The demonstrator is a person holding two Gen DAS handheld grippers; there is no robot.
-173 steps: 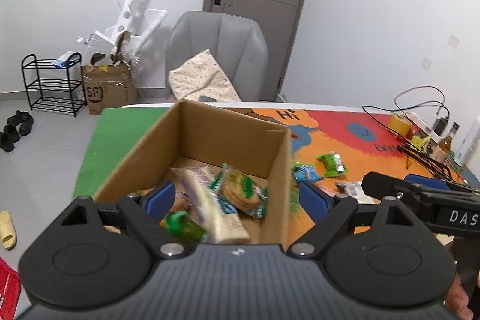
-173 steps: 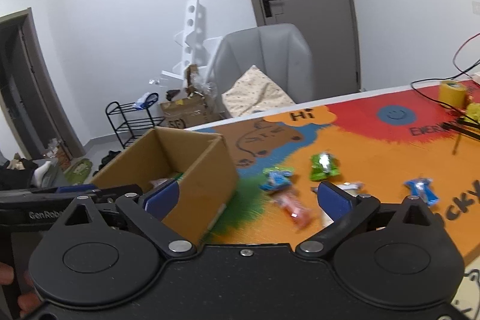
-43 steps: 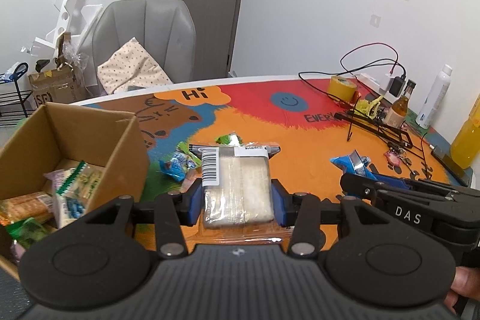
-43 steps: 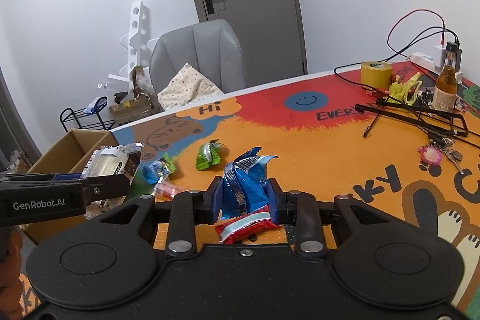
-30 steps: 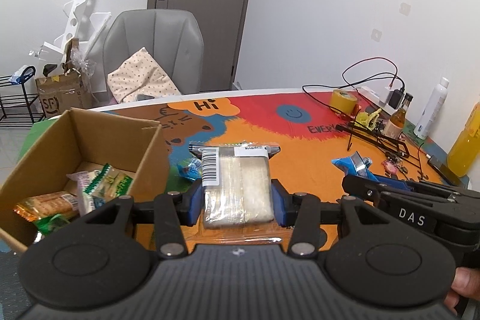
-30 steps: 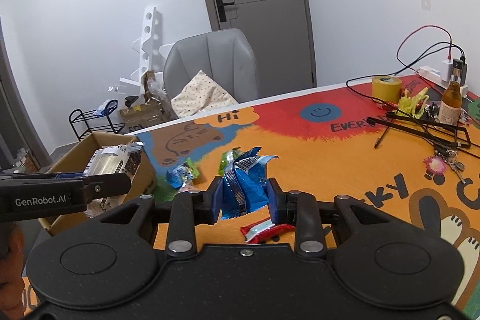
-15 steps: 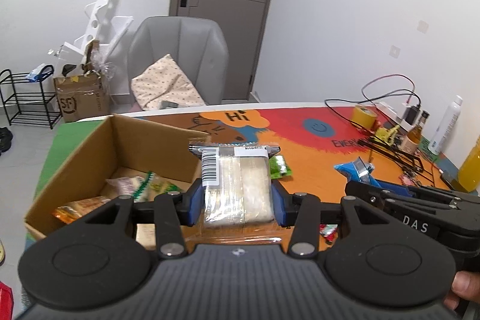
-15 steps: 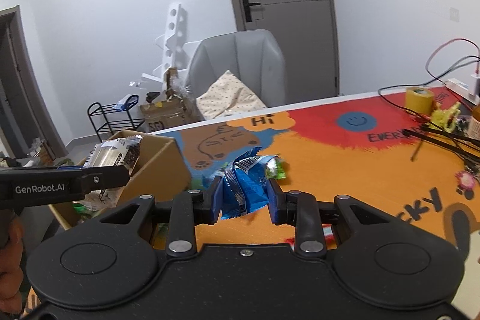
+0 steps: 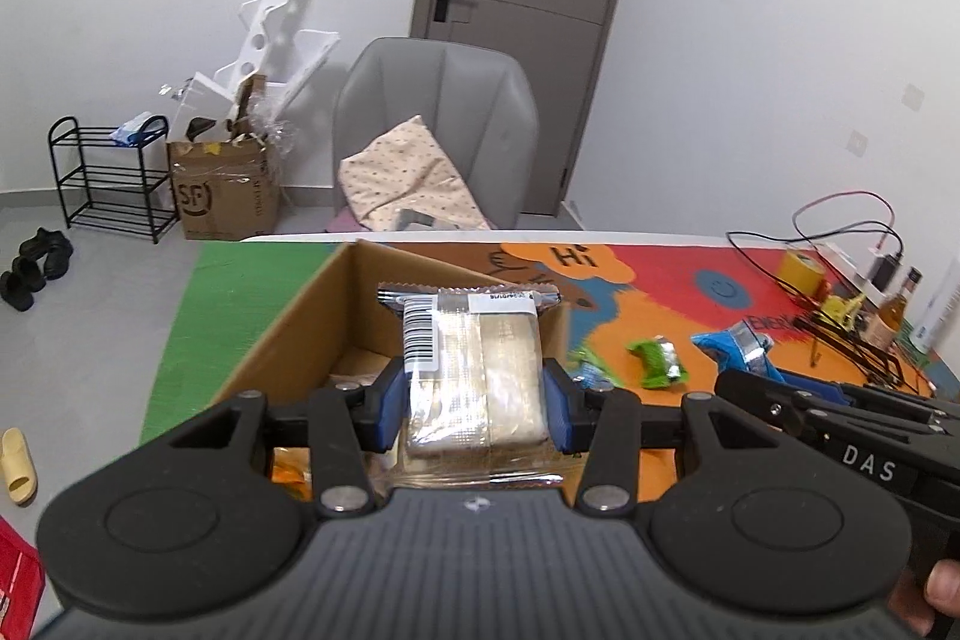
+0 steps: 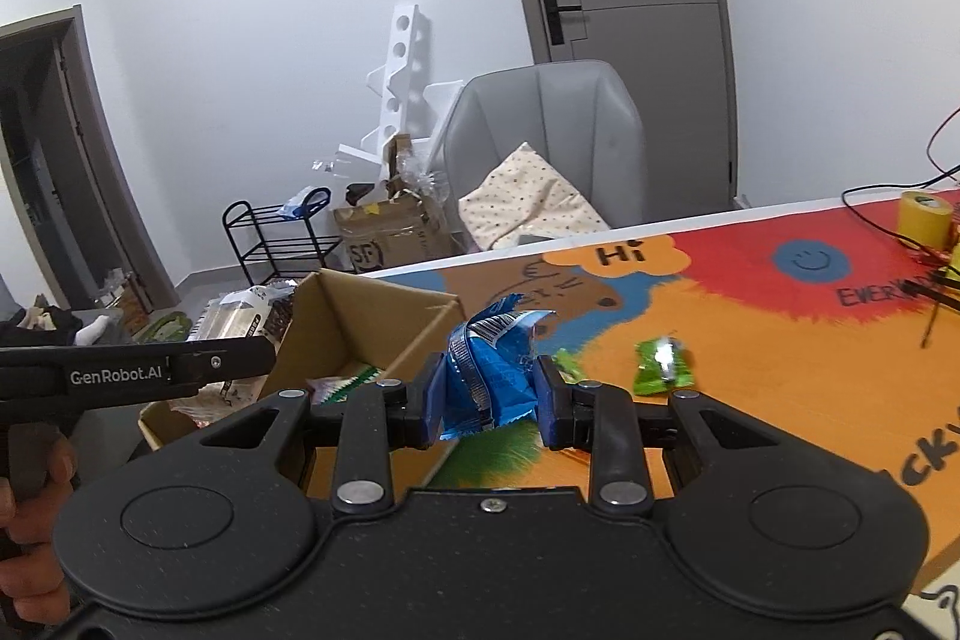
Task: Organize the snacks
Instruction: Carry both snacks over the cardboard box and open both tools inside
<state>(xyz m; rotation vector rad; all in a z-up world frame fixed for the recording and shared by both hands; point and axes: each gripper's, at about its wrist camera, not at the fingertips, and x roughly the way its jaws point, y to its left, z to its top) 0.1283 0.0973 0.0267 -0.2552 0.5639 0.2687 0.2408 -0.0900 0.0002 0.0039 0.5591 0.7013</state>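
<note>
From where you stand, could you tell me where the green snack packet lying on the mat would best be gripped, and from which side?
Probably across its puffed middle, coming down from above. The green snack packet lies flat on the mat, apart from the cardboard box, with open space around it. Both grippers are full, so one must first unload.

Clear-wrapped beige snack (image 9: 474, 370) above open cardboard box (image 9: 312, 316); crumpled blue packet (image 10: 489, 370) nearby.

— What lies in the cardboard box (image 9: 336, 304)?
— Mostly hidden: the clear-wrapped pack (image 9: 474, 370) covers its floor.
— And along the tabletop's right edge?
— The white bottle (image 9: 942, 307) is cut off by the frame.
</note>
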